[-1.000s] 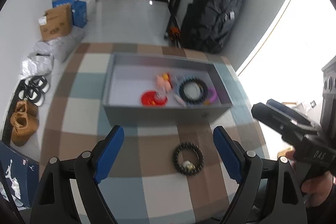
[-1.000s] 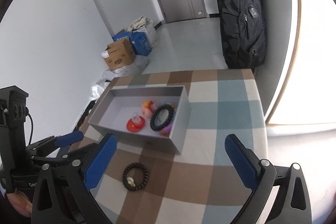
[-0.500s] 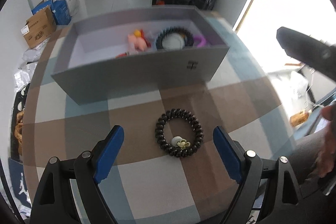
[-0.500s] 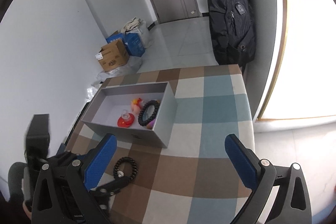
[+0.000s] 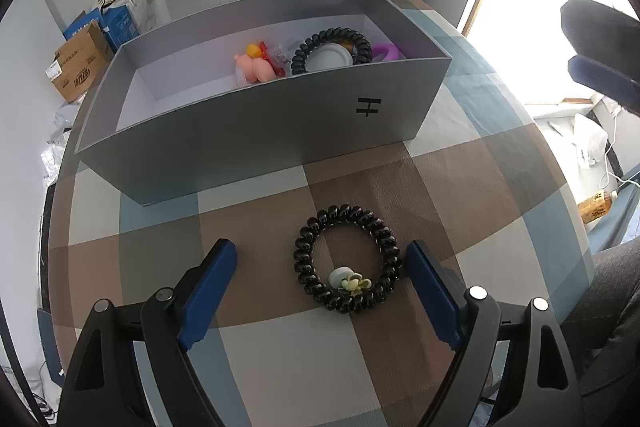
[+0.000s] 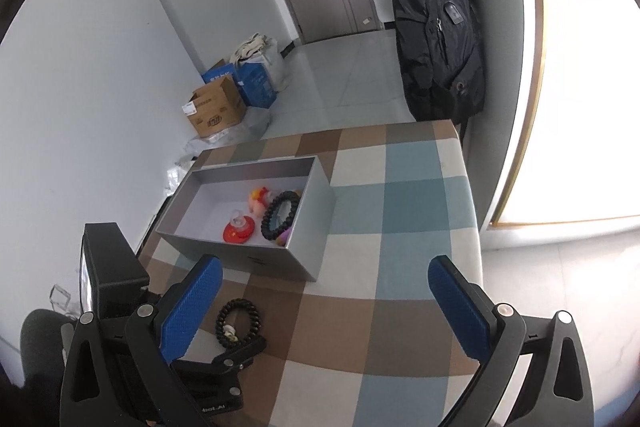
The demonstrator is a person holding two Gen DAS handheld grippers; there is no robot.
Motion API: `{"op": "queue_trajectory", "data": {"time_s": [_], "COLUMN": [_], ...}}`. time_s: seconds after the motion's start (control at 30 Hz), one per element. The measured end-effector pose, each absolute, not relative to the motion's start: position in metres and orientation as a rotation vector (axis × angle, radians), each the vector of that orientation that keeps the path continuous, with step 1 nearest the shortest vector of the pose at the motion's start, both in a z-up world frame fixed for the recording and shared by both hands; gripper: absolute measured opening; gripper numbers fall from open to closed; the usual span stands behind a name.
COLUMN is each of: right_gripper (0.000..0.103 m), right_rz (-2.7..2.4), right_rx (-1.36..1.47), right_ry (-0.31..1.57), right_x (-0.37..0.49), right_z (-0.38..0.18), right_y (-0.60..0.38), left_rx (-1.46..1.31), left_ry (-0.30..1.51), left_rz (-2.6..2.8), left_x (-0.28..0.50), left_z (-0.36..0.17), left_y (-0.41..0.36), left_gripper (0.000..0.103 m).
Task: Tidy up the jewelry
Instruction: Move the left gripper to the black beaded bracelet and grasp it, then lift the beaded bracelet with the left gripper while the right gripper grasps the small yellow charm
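Note:
A black spiral bracelet (image 5: 347,263) with a small yellow-green charm lies on the checked tablecloth in front of a grey box (image 5: 256,125). My left gripper (image 5: 320,267) is open, low over the cloth, one finger on each side of the bracelet without touching it. The box holds another black spiral bracelet (image 5: 332,51), a pink and orange trinket (image 5: 257,63) and a purple piece (image 5: 385,51). In the right wrist view the bracelet (image 6: 238,323) lies by the left gripper's finger. My right gripper (image 6: 324,303) is open and empty, higher above the table. The box (image 6: 280,259) also holds a red round piece (image 6: 239,230).
A black backpack (image 6: 436,23) hangs by the table's far right corner. Cardboard and blue boxes (image 6: 224,99) stand on the floor at the left. The table's right edge (image 6: 474,227) runs beside a bright window. The right gripper's tip (image 5: 600,55) shows at the left wrist view's right edge.
My left gripper has dropped and moved forward until its fingers flank the bracelet. My right gripper has pulled back and risen a little.

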State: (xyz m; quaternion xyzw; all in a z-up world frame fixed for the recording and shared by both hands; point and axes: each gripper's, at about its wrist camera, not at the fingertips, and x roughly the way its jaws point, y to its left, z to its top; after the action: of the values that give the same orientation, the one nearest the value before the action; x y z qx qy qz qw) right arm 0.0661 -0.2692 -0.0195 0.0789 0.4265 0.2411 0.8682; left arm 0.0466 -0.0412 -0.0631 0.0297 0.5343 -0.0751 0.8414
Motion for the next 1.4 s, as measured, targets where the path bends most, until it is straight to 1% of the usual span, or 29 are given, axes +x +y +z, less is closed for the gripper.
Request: {"op": "queue_trajectory", "data": {"time_s": [0.03, 0.07, 0.1, 0.13, 0.17, 0.37, 0.67, 0.8, 1.13, 1.17, 1.2, 1.4], "right_gripper": [0.103, 0.103, 0.103, 0.103, 0.103, 0.103, 0.103, 0.103, 0.103, 0.102, 0.098, 0.084], "right_rz": [0.504, 0.504, 0.503, 0.504, 0.504, 0.497, 0.477, 0.475, 0.679, 0.707, 0.735, 0.804], "right_rx": [0.167, 0.168, 0.169, 0.169, 0.168, 0.153, 0.157, 0.131, 0.028, 0.013, -0.006, -0.129], "right_ry": [0.894, 0.896, 0.896, 0.895, 0.895, 0.898, 0.91, 0.907, 0.948, 0.96, 0.964, 0.981], "right_x": [0.067, 0.067, 0.067, 0.067, 0.067, 0.066, 0.069, 0.068, 0.048, 0.045, 0.042, 0.026], "right_z": [-0.02, -0.02, -0.02, -0.02, -0.021, -0.023, -0.028, -0.03, -0.038, -0.041, -0.043, -0.058], "right_y": [-0.27, -0.27, -0.269, -0.269, -0.269, -0.267, -0.271, -0.268, -0.225, -0.218, -0.211, -0.179], "left_rx": [0.063, 0.064, 0.066, 0.069, 0.071, 0.108, -0.033, -0.161, -0.34, -0.355, -0.366, -0.411], "left_ry": [1.129, 1.123, 1.117, 1.114, 1.112, 1.105, 1.113, 1.111, 1.014, 1.002, 0.991, 0.949], "left_rz": [-0.162, -0.167, -0.173, -0.18, -0.187, -0.208, -0.209, -0.238, -0.199, -0.194, -0.186, -0.144], "left_x": [0.047, 0.048, 0.049, 0.049, 0.051, 0.048, 0.05, 0.051, 0.045, 0.045, 0.044, 0.044], "left_z": [-0.063, -0.062, -0.061, -0.059, -0.059, -0.058, -0.048, -0.039, -0.005, -0.001, 0.002, 0.009], "left_y": [-0.041, -0.041, -0.04, -0.041, -0.041, -0.048, -0.032, -0.018, 0.029, 0.036, 0.043, 0.066], "left_gripper": [0.081, 0.072, 0.066, 0.056, 0.049, 0.038, 0.038, 0.038, 0.038, 0.038, 0.038, 0.038]}}
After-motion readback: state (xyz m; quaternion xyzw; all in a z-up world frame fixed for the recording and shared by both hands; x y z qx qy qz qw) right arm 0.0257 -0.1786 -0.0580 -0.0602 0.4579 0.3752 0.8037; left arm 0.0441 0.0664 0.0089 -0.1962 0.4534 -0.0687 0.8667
